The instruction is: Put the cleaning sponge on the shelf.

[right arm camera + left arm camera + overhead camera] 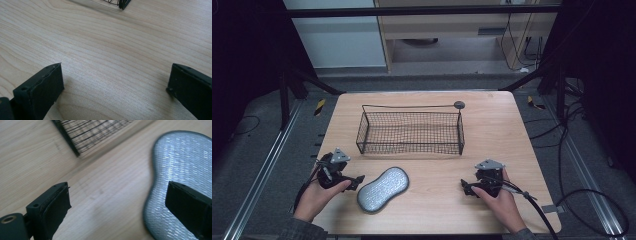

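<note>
Left gripper (357, 180) low over light wooden table (492, 135), jaws spread, nothing between – right jaw overlaps edge of grey woven peanut-shaped pad (180, 170) in left gripper view, contact unclear. Pad flat on table near front edge, just right of left gripper, in front of black wire mesh basket (412, 132). Right gripper (468, 188) at front right, jaws spread over bare wood, well apart from pad. Basket mid-table, upright.

The surface (512, 135) is pale wood with fine grain and a smooth matt finish. The basket (411, 132) is thin black wire mesh. The pad (383, 189) looks like grey woven fabric with a faint sheen. The jaws are matt black plastic.
</note>
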